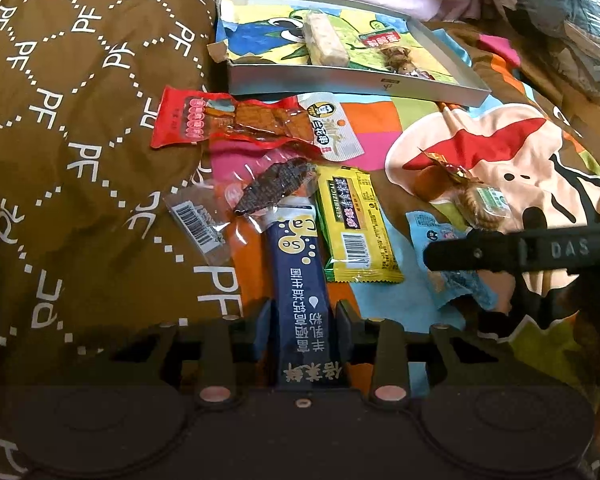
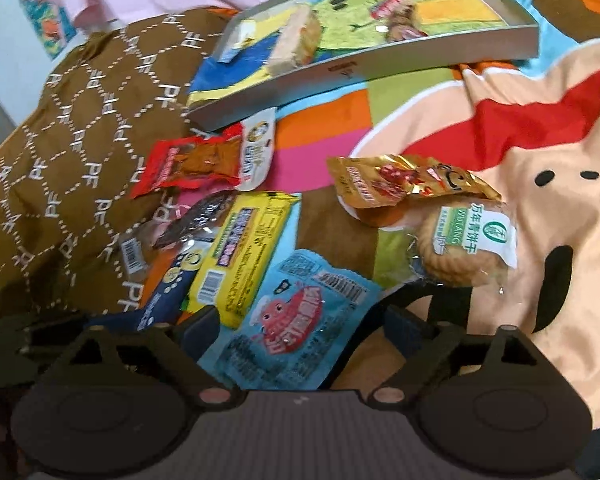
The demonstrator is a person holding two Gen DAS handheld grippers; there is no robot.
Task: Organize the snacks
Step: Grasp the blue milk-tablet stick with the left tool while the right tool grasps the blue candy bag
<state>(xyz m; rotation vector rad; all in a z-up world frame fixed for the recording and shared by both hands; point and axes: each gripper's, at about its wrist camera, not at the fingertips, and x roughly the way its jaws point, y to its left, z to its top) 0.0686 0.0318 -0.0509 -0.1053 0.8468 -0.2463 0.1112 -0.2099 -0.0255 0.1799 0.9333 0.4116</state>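
Two snacks already lie in the shallow grey box (image 1: 432, 94) at the far edge of the bedspread (image 1: 380, 128); the rest are scattered in front of it. The left gripper (image 1: 302, 320) has its jaws drawn in against the sides of the navy stick pack (image 1: 300, 280), which runs between them, and looks clamped on it. The right gripper (image 2: 300, 320) stands wide apart over the blue sachet (image 2: 296, 320), its pads not touching it.

The main risk is the pile. The clear wrapper with the dark snack (image 1: 272, 192) overlaps the top end of the stick pack, and the yellow bar (image 1: 356, 224) lies just beside it, so lifting may drag either one along or flick it aside. The stick pack is slim and glossy, gripped near its lower end; it may droop or slide out on the way to the box. The sachet lies flat on soft cloth, so closing jaws may pinch the bedspread or skate over the film. The two grippers work close together and could collide.
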